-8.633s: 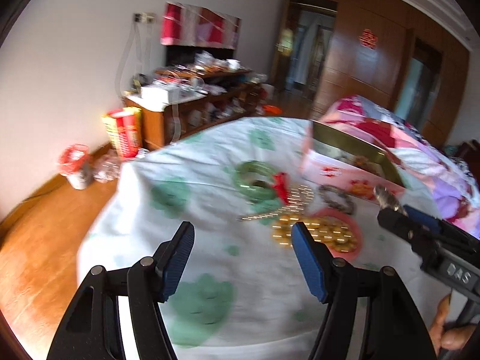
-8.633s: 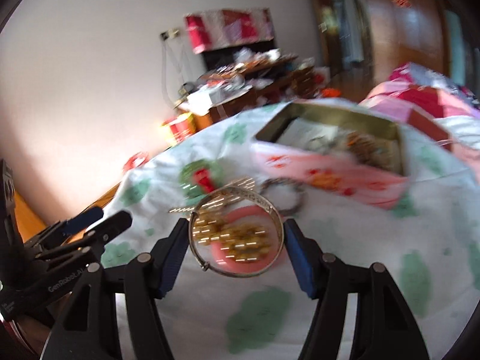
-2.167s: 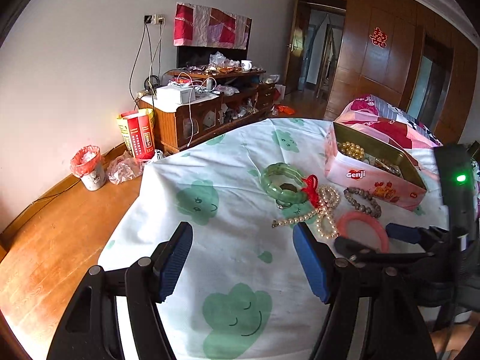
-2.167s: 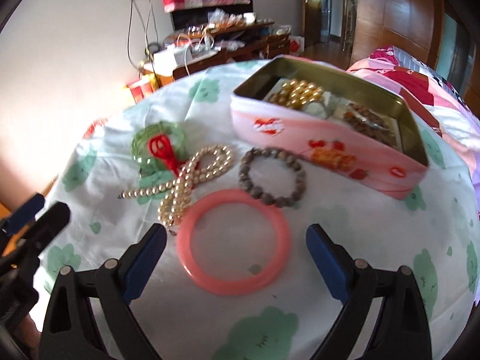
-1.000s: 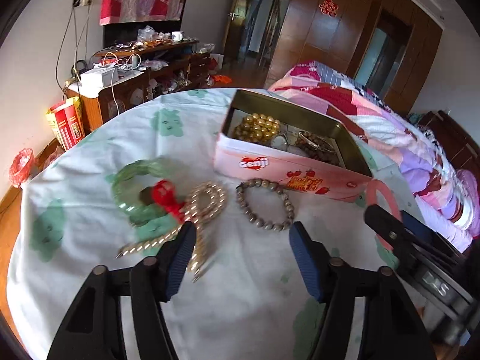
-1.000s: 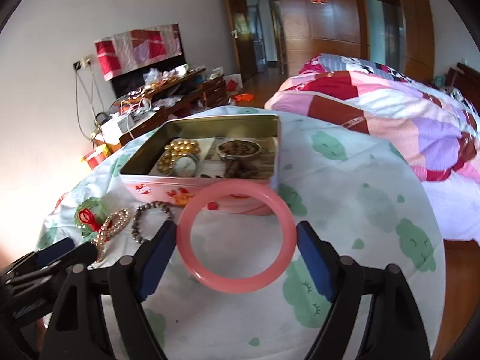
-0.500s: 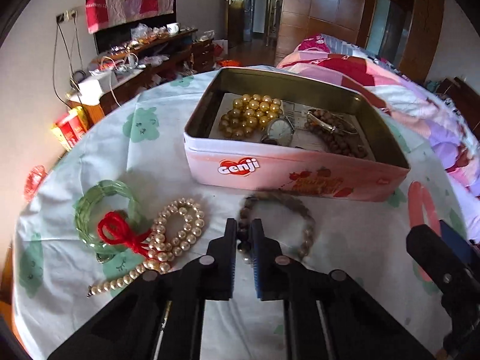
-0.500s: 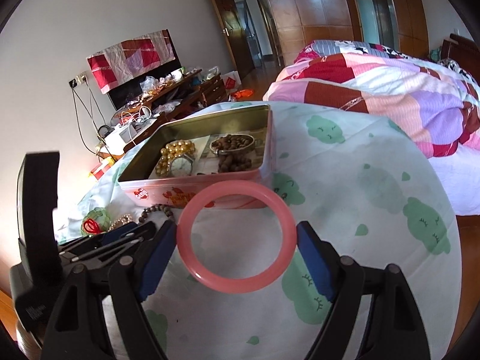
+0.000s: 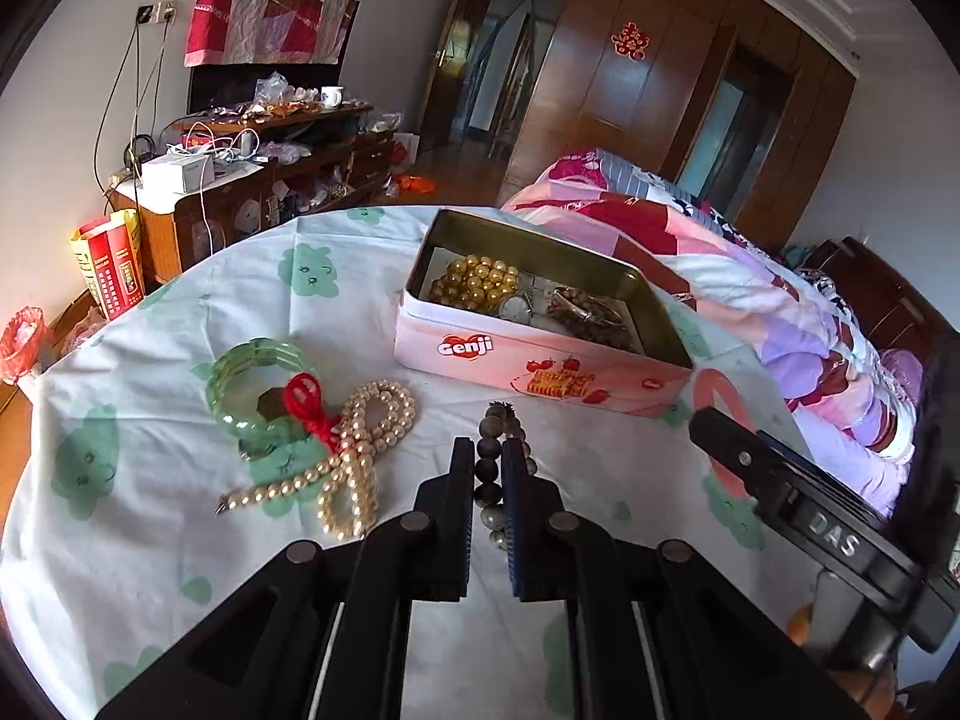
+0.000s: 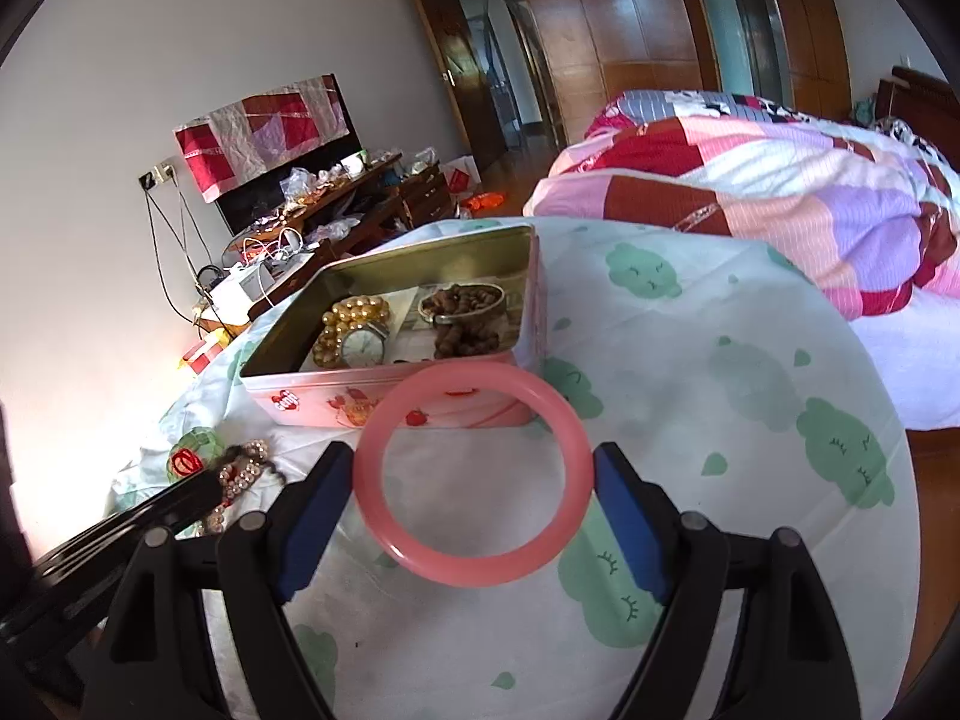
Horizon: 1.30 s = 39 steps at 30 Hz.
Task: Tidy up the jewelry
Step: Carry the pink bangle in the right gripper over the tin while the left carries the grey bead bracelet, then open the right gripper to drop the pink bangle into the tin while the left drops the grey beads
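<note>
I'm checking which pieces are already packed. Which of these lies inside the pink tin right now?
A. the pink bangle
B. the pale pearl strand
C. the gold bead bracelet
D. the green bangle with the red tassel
C: the gold bead bracelet lies in the pink tin, beside a watch.

Clothed table (image 9: 372, 540): tin (image 9: 528, 360), pearls (image 9: 354, 462), green bangle (image 9: 252, 372)

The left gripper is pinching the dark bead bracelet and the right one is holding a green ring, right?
Not quite. The ring in the right gripper is pink, as the right wrist view shows. The left gripper does pinch the dark bead bracelet.
</note>
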{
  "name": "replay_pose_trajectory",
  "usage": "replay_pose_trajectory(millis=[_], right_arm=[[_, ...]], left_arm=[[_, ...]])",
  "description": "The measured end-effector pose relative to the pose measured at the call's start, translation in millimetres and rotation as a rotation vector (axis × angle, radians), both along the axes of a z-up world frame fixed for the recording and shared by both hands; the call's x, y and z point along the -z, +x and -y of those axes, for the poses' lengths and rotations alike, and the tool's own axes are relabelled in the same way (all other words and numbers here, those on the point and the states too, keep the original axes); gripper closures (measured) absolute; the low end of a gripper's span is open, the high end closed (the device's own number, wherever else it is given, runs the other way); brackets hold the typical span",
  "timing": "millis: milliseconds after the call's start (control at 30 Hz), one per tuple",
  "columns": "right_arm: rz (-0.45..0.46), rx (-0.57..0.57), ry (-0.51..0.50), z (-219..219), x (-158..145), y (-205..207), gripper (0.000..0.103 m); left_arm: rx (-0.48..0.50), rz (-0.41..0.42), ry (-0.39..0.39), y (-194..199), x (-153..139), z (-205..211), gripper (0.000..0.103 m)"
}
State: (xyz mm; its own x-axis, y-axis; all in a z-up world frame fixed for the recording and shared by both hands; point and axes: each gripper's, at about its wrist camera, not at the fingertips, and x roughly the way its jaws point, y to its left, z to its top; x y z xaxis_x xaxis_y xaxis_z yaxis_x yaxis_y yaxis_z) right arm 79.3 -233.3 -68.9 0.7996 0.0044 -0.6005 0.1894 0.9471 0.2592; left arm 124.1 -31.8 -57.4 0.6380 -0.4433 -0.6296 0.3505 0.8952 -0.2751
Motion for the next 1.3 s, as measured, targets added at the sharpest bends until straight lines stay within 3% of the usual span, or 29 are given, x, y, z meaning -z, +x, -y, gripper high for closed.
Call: replay_pose_trajectory(millis=[167,333,533,700,933,1100,1300], right_arm=[[0.022,0.000,-0.042,-5,-5,-2,0.019],[0.045,-0.005,-0.066,-10,-10,-7,0.019],[0.099,-0.045,-0.052,-14,-30,-1,0.019],[0.150,-0.044,-0.066,-9,-47,22,0.019],[0.160,-0.006,-0.028,6,-50,69,0.019],[0.119,0.025,-0.014,13,-33,108,0.019],[0.093,0.074,-0.008,20,-14,126,0.019]], left_arm=[[0.017,0.019,0.025,-13,-2,0,0.095],[0.045,0.092,0.068,-25,-9,1,0.095],[0.058,0.173,-0.039,-13,-39,-6,0.095],[0.053,0.215,-0.045,17,-54,5,0.095],[0.031,0.193,-0.038,68,-46,28,0.095],[0.036,0.150,-0.026,102,-31,48,0.095],[0.058,0.111,0.028,125,-12,67,0.095]])
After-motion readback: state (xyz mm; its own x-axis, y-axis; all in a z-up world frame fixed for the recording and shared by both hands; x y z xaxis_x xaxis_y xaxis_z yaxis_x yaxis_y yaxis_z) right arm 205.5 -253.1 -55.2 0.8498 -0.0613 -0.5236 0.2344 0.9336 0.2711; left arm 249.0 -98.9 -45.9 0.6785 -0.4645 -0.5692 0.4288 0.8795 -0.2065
